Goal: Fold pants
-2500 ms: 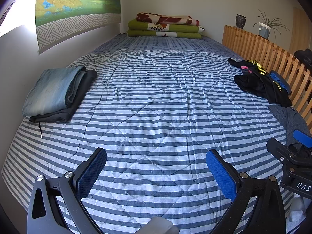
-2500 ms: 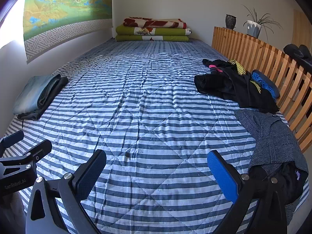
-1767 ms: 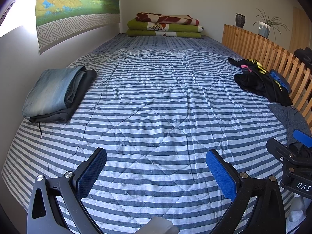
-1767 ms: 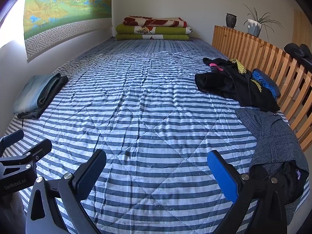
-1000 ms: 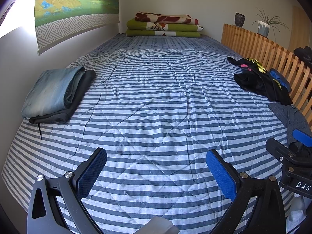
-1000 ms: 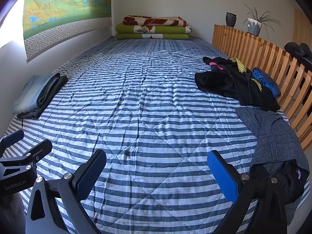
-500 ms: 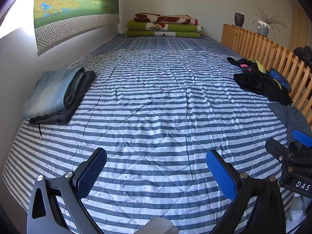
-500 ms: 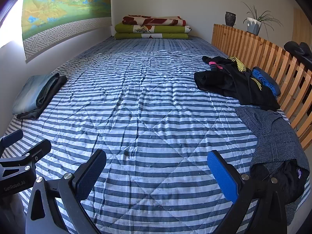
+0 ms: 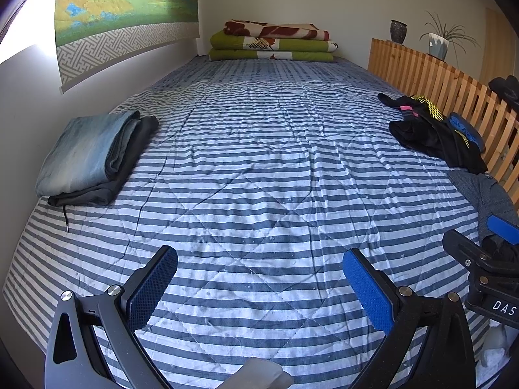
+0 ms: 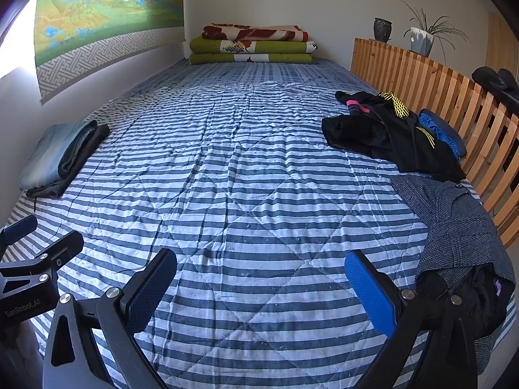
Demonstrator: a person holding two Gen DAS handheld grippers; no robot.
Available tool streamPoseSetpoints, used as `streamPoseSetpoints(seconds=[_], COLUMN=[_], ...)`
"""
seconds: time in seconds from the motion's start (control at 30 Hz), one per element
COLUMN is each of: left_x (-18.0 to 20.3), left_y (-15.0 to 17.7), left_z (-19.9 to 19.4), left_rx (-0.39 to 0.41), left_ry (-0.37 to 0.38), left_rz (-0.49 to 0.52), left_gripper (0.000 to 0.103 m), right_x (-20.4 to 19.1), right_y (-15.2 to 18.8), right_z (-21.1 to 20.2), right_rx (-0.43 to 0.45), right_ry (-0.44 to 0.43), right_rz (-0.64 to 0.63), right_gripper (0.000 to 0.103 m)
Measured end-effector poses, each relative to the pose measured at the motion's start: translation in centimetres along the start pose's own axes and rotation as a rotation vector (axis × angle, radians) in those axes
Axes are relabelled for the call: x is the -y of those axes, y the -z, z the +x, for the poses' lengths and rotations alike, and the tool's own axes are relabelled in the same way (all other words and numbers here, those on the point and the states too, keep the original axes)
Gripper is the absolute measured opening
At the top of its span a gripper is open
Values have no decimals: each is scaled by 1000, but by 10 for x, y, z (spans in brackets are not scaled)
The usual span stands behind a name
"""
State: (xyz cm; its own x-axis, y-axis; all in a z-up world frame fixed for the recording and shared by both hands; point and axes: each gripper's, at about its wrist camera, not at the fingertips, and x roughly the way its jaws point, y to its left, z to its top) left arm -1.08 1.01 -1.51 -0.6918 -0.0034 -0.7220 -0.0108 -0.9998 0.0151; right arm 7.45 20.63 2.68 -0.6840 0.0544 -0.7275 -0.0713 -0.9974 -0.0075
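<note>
Fingers of left gripper [image 9: 259, 278] and right gripper [image 10: 261, 280] spread wide, holding nothing, above striped bed [image 10: 246, 168]. Folded pants [image 9: 94, 155] stacked far left of the left fingers. Unfolded grey pants [image 10: 454, 223] just right of the right fingers; black clothes heap [image 10: 392, 136] beyond.

Two black hand-held grippers

Left gripper [image 9: 259, 278] and right gripper [image 10: 261, 280]: blue ribbed pads [image 9: 368, 290], silver screws (white lettering at 4 and 8 o'clock).
</note>
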Motion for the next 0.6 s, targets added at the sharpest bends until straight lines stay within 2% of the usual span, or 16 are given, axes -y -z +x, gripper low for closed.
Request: streamPoseSetpoints(seconds=[0.27,0.47,0.6], left_x=[11,21,21], left_y=[-2,-3,-4], left_z=[-1,4,9], left_rx=[6,-13,-34], left_ry=[14,43,73], left_rz=[11,27,23], left_gripper=[103,103,103], right_x=[19,42,68], right_y=[3,1,1], right_z=[3,1,6], right_rx=[-5,30,-23], right_ry=[36,98,126], right_rz=[33,51,61], right_gripper=[102,102,101])
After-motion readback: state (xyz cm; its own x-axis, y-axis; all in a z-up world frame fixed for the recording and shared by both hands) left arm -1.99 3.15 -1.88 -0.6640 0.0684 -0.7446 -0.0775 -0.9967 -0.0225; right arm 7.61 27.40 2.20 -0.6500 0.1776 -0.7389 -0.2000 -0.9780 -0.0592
